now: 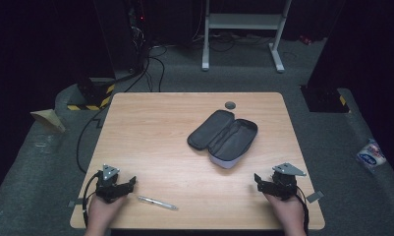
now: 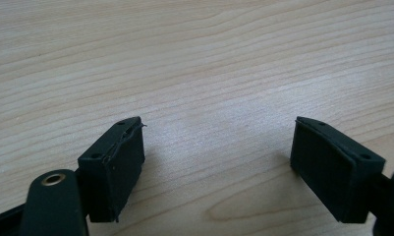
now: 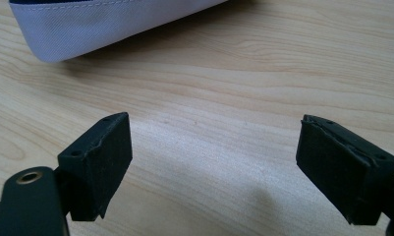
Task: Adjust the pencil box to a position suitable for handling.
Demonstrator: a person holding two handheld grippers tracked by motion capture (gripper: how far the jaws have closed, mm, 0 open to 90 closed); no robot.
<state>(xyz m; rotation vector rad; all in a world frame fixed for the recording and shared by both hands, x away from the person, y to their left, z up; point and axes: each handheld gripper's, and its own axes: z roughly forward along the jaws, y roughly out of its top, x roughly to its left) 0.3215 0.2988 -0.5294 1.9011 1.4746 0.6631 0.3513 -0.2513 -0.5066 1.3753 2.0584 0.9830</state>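
left gripper (image 1: 130, 181) and right gripper (image 1: 257, 177) both gaping wide, nothing held, pen (image 1: 157, 202) just beside the left, unzipped pencil case (image 1: 224, 137) mid-table, its pale edge (image 3: 111, 24) up close in the right gripper view

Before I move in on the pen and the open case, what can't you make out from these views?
- Case contents: high view, the dark lining hides them.
- Case in the right gripper view: cut off by the top edge.
- Pen: high view, too small to tell capped or not.
- Grey disc: too small to identify.
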